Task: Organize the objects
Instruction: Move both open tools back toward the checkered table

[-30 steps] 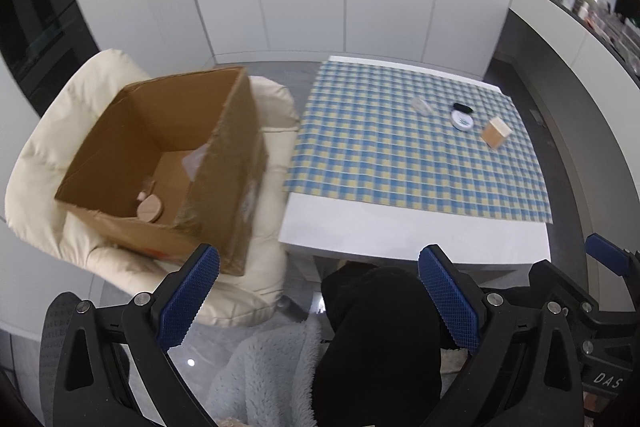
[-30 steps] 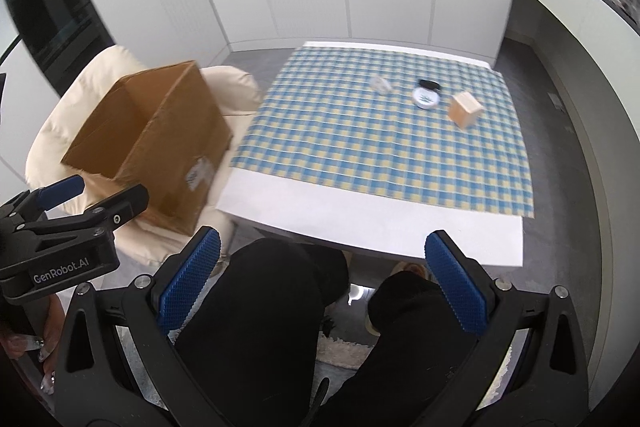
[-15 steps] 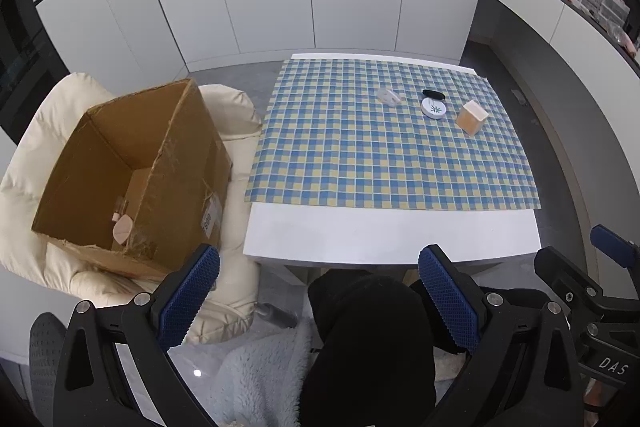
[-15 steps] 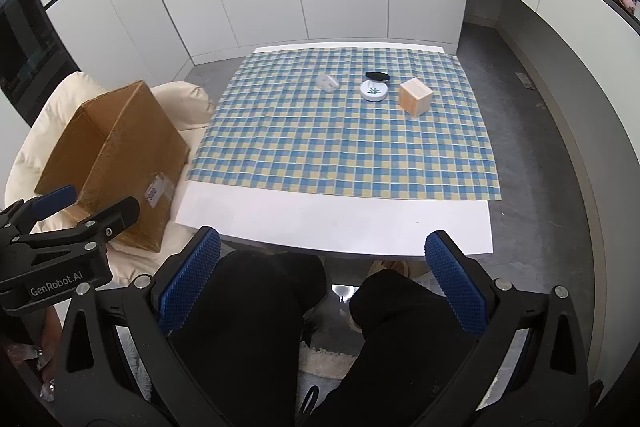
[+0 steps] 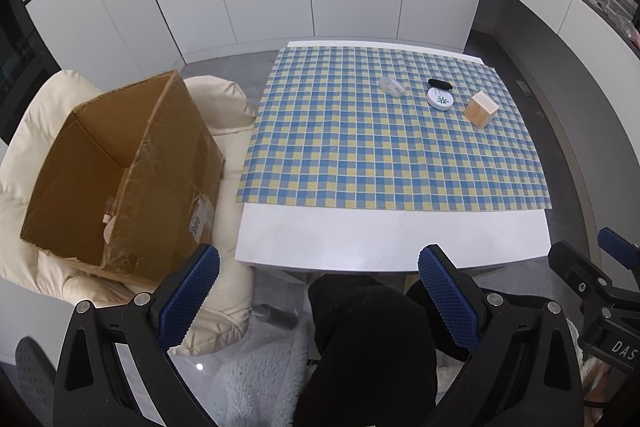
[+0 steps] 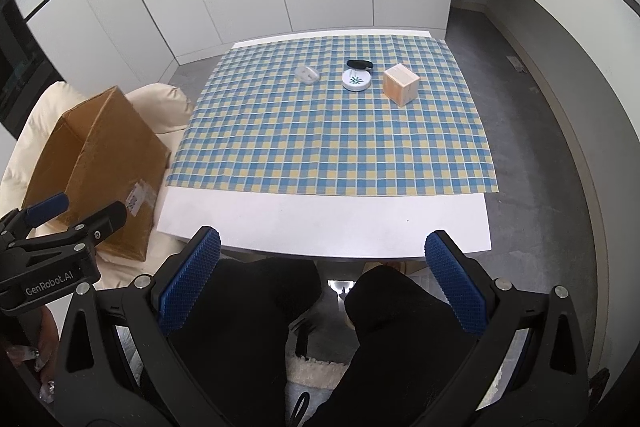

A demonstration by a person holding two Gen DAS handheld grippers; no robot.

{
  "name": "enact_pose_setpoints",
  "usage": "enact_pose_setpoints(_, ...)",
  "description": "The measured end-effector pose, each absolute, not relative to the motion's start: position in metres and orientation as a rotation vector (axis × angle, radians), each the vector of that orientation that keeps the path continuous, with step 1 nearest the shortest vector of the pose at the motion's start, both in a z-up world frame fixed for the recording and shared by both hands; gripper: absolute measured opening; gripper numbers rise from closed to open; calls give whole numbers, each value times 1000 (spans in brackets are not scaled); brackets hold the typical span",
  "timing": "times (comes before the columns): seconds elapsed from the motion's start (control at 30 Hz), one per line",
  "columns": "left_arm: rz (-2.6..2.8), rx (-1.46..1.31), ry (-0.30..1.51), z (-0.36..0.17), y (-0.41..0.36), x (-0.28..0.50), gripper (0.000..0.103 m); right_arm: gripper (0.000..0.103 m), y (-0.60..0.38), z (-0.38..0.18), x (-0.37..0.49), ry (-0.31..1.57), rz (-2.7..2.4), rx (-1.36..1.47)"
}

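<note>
Blue-and-yellow checked cloth covers most of the white bench; four small things sit at its far side: a clear plastic piece, a black oval item touching a white round tin with a green mark, and a wooden cube just beside the tin. An open cardboard box, tilted on a cream padded chair left of the bench, holds some pale items I can't identify. Left gripper and right gripper both spread wide, empty, held low over the person's dark-clothed lap, well short of the objects. Step looks like the start of a reach, nothing grasped yet. Next move likely calls for extending one gripper across the cloth to a far item, probably the cube on the right, closing on it and carrying it left to the box.
</note>
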State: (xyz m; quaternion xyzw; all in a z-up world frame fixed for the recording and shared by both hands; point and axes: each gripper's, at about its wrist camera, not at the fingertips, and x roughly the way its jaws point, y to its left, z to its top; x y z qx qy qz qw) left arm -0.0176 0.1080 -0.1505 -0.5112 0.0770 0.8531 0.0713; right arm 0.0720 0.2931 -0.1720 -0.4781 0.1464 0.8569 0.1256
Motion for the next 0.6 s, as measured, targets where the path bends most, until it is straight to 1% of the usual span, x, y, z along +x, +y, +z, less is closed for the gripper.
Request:
enact_pose_setpoints(0.37, 2551, -1563, 235, -176, 130, -64, 100, 103, 337, -193, 34, 402, 2462, -1381)
enact_pose_setpoints(0.6, 2550, -1555, 237, -199, 154, -112, 100, 103, 382, -211, -2, 401, 2452, -1351)
